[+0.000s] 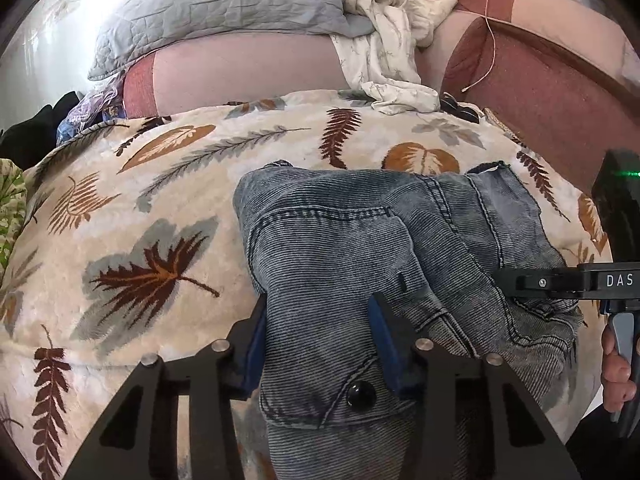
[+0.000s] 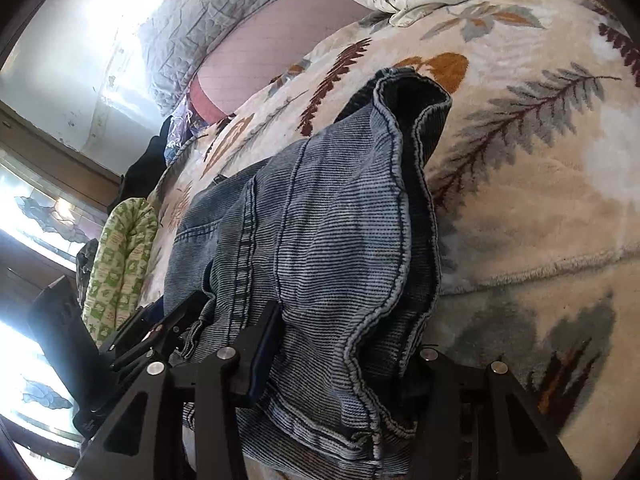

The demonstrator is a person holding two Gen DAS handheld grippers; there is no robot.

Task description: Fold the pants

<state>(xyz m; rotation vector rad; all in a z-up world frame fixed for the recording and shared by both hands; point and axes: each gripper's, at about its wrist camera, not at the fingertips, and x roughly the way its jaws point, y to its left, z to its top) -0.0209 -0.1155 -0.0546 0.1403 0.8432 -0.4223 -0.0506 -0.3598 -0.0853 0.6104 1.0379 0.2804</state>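
Observation:
Blue washed-denim pants (image 1: 360, 248) lie bunched in folded layers on a leaf-print blanket (image 1: 152, 184). My left gripper (image 1: 320, 332) is shut on the waistband beside a black button (image 1: 361, 395). My right gripper (image 2: 344, 360) is shut on a thick fold of the pants (image 2: 320, 216) at their other side, hem edges draped over it. The right gripper also shows in the left wrist view (image 1: 560, 282) at the pants' right edge. The left gripper shows in the right wrist view (image 2: 160, 332) at lower left.
A grey quilted pillow (image 1: 208, 12) and a crumpled white cloth (image 1: 384, 52) lie at the bed's far side. A maroon headboard (image 1: 540, 92) stands at right. A green-patterned fabric (image 2: 120, 264) and dark clothes (image 2: 144, 168) lie at the blanket's left edge.

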